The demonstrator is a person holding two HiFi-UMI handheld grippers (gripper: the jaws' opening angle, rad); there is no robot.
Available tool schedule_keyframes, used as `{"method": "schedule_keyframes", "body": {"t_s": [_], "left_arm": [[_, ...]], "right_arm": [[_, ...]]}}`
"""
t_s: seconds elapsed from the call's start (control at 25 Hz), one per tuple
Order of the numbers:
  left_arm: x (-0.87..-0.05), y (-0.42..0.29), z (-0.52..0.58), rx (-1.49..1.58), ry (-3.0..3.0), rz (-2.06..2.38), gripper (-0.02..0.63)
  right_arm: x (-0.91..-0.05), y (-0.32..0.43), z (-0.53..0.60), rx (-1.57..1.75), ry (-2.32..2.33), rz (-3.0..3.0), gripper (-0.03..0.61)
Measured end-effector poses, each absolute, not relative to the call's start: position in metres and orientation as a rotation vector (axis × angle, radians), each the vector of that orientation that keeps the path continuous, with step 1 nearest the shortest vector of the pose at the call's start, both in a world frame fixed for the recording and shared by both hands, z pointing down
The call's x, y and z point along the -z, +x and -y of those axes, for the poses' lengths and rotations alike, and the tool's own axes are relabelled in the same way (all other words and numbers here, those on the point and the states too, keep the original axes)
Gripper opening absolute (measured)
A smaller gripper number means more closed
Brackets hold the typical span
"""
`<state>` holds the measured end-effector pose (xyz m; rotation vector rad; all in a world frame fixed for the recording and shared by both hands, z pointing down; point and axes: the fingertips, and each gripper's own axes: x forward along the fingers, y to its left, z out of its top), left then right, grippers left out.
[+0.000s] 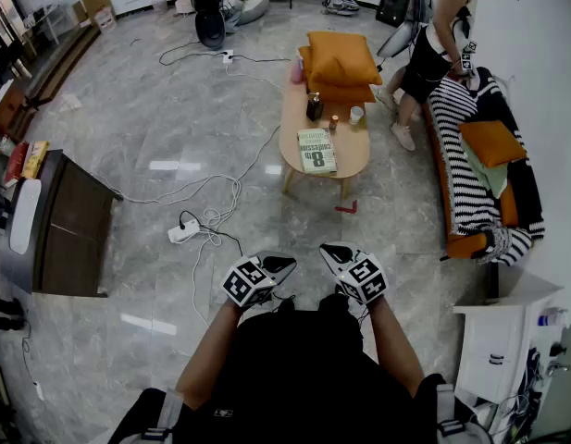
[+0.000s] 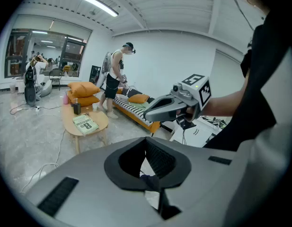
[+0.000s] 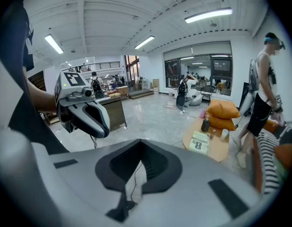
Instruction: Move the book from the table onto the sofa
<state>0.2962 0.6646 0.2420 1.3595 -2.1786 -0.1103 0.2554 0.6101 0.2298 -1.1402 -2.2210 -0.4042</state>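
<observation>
Both grippers are pinched fully together with nothing in them. The left gripper [image 1: 281, 265] and the right gripper [image 1: 332, 251] are held side by side close to the body, so the step in hand looks like the approach. The book [image 1: 316, 150] lies flat on the near end of the oval coffee table [image 1: 352, 158], straight ahead of the pair and well apart from them. The sofa [image 1: 456, 188] stands ahead and off to the right gripper's side. To do this well, I would walk up first, minding the power strip [image 1: 183, 232] and its cables on the floor ahead of the left gripper, and spread the jaws before reaching. A book lying flat probably gives little to pinch, so taking it by its near edge seems safest, clear of the dark bottle [image 1: 315, 106], cup [image 1: 356, 115] and orange cushions [image 1: 341, 63] beyond it. A person [image 1: 440, 40] stands by the sofa's far end, so the nearer striped stretch is the likelier landing spot. Only the head view shows the floor cables and the whole gap to the table. Each gripper view shows its own pads meeting and the other gripper in profile, and the right gripper view adds a glass-fronted room [image 3: 198, 72] beyond the table.
</observation>
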Motion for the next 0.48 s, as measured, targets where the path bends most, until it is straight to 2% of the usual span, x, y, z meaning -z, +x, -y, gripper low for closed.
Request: {"method": "schedule_keyframes", "body": {"t_s": [0.48], "left_arm": [[-0.244, 0.301, -0.667, 0.092, 1.372, 2.164, 0.011]], "right_arm": [[-0.235, 0.266, -0.612, 0.431, -1.133, 2.203, 0.008]]}}
